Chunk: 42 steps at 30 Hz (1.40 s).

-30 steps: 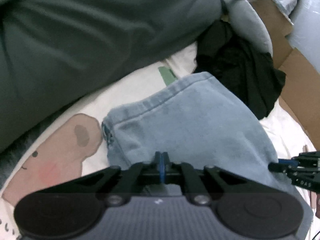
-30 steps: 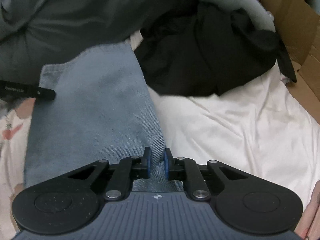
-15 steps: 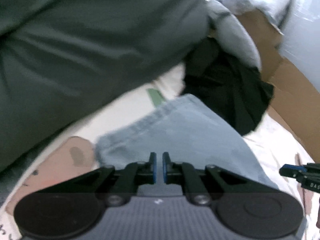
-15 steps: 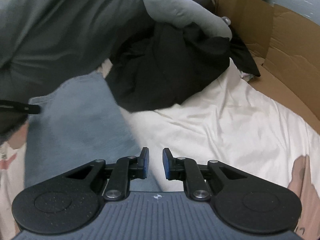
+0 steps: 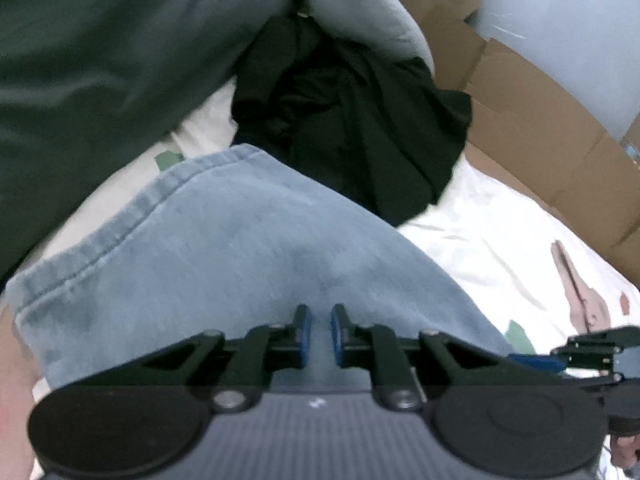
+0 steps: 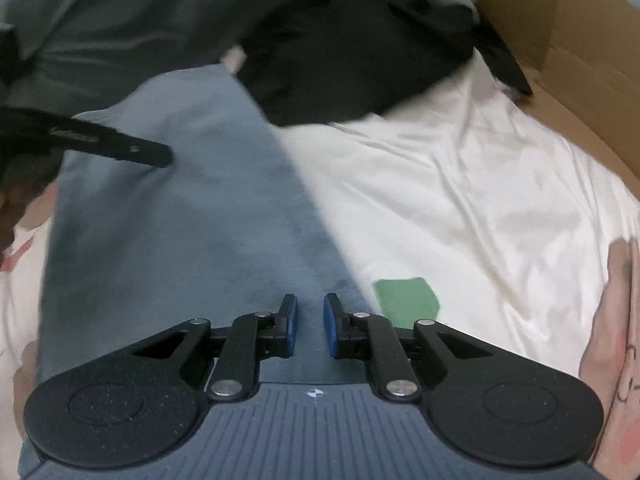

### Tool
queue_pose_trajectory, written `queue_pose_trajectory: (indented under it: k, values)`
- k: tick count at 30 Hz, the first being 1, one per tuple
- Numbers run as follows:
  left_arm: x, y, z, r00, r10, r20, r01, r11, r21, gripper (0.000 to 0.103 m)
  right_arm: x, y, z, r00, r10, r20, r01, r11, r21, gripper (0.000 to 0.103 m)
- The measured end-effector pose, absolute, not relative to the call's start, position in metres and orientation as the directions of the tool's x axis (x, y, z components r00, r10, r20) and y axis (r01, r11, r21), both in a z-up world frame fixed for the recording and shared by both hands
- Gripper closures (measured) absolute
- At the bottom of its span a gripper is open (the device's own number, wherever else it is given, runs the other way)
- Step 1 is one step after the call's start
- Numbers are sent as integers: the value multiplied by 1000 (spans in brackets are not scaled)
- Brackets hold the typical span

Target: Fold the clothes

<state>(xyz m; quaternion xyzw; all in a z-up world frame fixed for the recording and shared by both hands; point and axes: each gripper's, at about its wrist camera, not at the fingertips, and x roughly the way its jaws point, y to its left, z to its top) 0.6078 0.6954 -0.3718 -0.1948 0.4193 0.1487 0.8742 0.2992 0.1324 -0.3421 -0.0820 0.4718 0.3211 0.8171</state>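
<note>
Out to the far left of the left claw (image 5: 318,334) there's a big dark green garment (image 5: 100,60), not in play. Coming across, here are the jeans (image 5: 240,248), pale denim lying flat on the bed. Their stitched hem is the far edge, slanting away ahead and to the left, and the cloth runs back from it right under the claw, so the long axis goes straight ahead, near end beneath the fingers. The left claw sits over the middle of the width, angled down at the denim. Its jaws have just been opening and stand a narrow gap apart, with nothing pinched and only denim showing behind the gap. Ahead and slightly right, a crumpled black garment (image 5: 352,128) lies just beyond the hem, touching or overlapping its far corner; I can't tell which. Now the right claw (image 6: 306,330): it has just been opening too, its blue pads are apart and it holds nothing. It hangs over the jeans' right edge, with denim ahead and to its left and bare white sheet (image 6: 460,200) to its right. Both claws are at the near end, the left over the middle and the right at the border. My read is that the next fold takes this near end forward toward the hem, and each claw must first bite down on cloth directly beneath it. The cardboard (image 5: 540,120) at far right is well clear.
</note>
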Motion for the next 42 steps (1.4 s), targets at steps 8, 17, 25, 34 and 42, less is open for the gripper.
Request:
queue_pose_trajectory:
  k: [8,17,25,34,42]
  values:
    - [622,711,-362,593,129,-795,-485,845,-225,100,300,137,-346,342,446,-827,-603,779,171,83]
    - [644,731,-370,547,163,-822,-519,836,-180,100,293,124,-338,293,420,-859,-622,766,162,81]
    - [645,757,-367,581,162,-798,-588,761,-273,100,274,80,-330,241,413,-878,-607,770,196,76]
    - [630,765,-326,514,275,-813,-662,730,-171,77,250,32,-321,201,380,-903,-481,841,247,75]
    - [601,745,-283,509,241,-827,-587,799,-129,65,223,0,-283,336,392,-856,-368,892,263,61]
